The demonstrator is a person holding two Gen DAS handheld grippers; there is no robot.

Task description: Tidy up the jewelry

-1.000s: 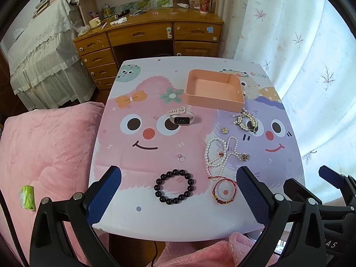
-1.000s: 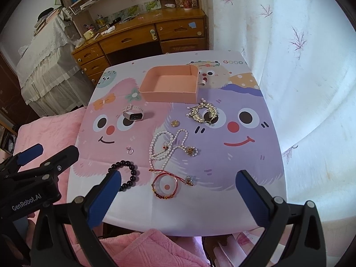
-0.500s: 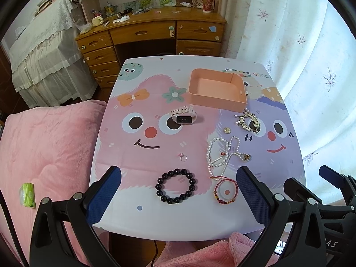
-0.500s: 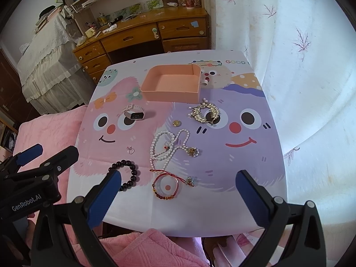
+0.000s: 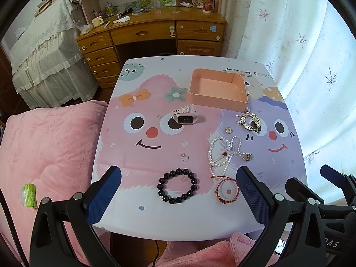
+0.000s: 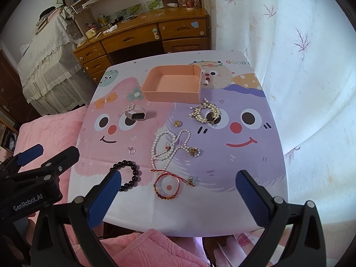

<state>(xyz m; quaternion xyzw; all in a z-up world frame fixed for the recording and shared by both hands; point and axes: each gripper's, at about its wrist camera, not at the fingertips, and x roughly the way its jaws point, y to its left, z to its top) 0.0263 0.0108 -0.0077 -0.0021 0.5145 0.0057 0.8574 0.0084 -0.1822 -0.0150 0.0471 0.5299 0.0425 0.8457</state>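
Note:
An empty peach tray stands at the far middle of the cartoon-print table. In front of it lie a white watch, a gold hair clip, a small gold coin charm, a pearl necklace, a small ring, a black bead bracelet and a red cord bracelet. My left gripper is open above the near edge, over the black bracelet. My right gripper is open, empty, over the red bracelet.
A pink blanket covers the bed at the left, with a green packet on it. A wooden desk stands behind the table. White curtains hang to the right.
Both grippers have drifted slightly backward and up; the table items sit a little lower and nearer in both views. Nothing was picked up.

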